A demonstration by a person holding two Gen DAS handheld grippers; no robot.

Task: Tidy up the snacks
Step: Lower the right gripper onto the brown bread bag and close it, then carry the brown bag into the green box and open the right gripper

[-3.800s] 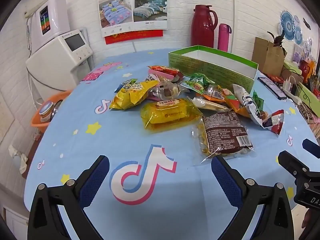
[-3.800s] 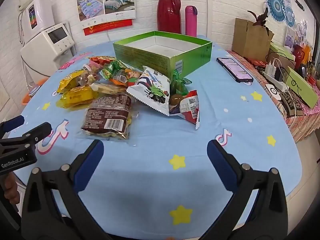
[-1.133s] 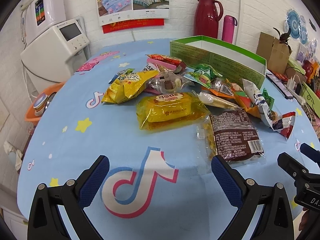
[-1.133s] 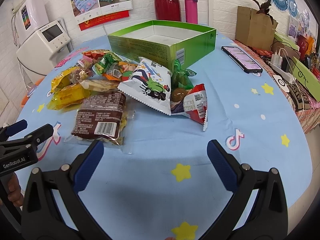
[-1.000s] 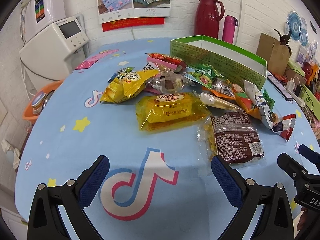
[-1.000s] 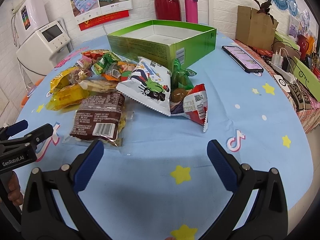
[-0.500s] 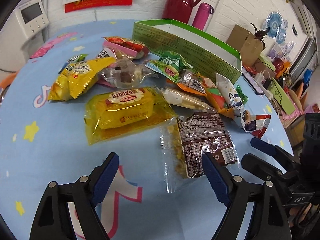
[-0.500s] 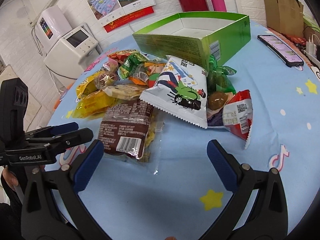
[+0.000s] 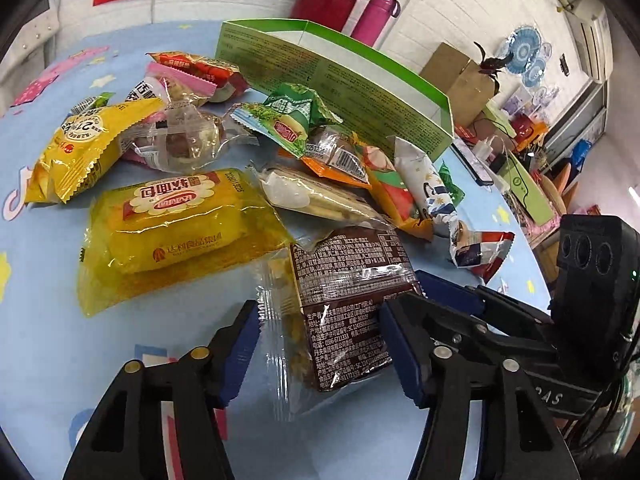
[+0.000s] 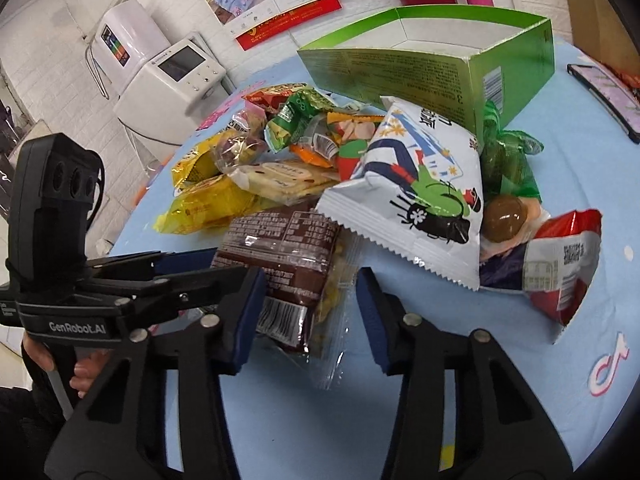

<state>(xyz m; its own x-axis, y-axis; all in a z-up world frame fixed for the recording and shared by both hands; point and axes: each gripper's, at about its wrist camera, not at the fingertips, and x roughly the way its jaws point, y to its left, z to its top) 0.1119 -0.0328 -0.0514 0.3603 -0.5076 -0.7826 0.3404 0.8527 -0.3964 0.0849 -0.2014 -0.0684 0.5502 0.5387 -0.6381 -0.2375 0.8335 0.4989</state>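
Both claws straddle the same brown packet (image 9: 344, 300) at lower centre of each view: the left claw (image 9: 318, 350) has its blue pads spread either side of the packet's near end, not yet clamped, and the right claw (image 10: 308, 316) likewise gapes around its clear edge, pads apart from the film. Whether any pad touches the wrapper is hard to tell. The packet lies flat on the tabletop (image 9: 48, 340) at the near edge of the snack pile; it looks light, soft and crinkly, with slick film that may slip, and yellow pieces inside that could crush, so a gentle pinch across the firm brown middle seems safer than on the loose clear seam. Behind the pile, at upper centre, stands the green box (image 10: 440, 60), open-topped; the part of its white inside that shows holds nothing, and its floor is mostly hidden.
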